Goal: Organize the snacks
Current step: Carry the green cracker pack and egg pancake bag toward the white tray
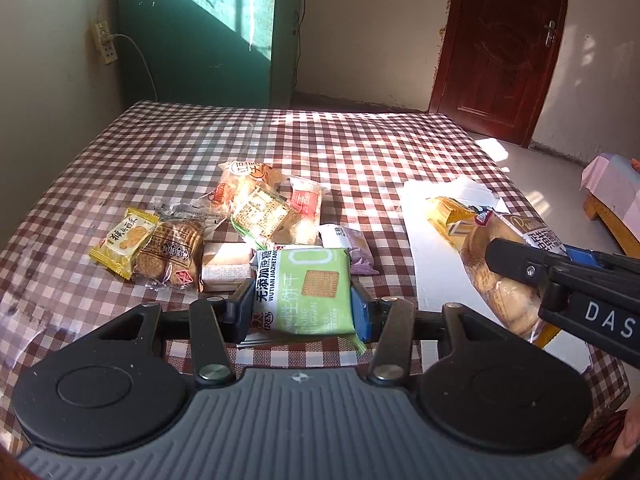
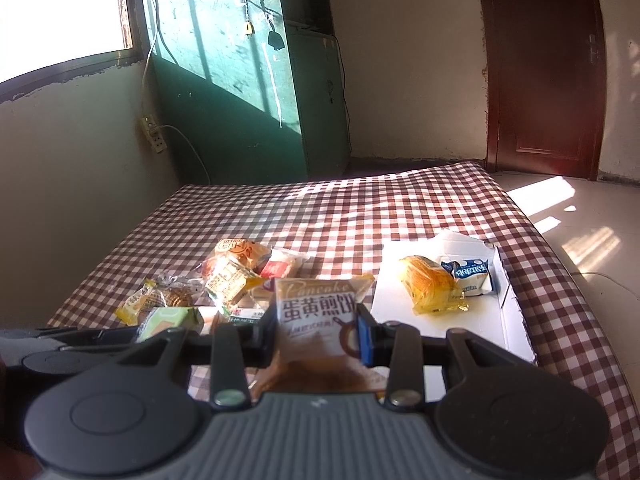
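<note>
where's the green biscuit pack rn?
Left wrist view: the green biscuit pack is clamped in the left gripper, at the near edge of the snack pile, left of the white tray.

**Around the checked table**

We see a red-and-white checked tablecloth [image 1: 320, 140]. Beyond it at eleven o'clock stands a green cabinet [image 1: 208, 32], sunlit in stripes. At ten o'clock a wall socket [image 1: 105, 42] trails a white cable; at one o'clock, a dark wooden door [image 1: 508, 40].

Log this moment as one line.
left gripper: shut on green biscuit pack | right gripper: shut on pancake packet | white tray: two snacks inside | pile: unsorted
</note>
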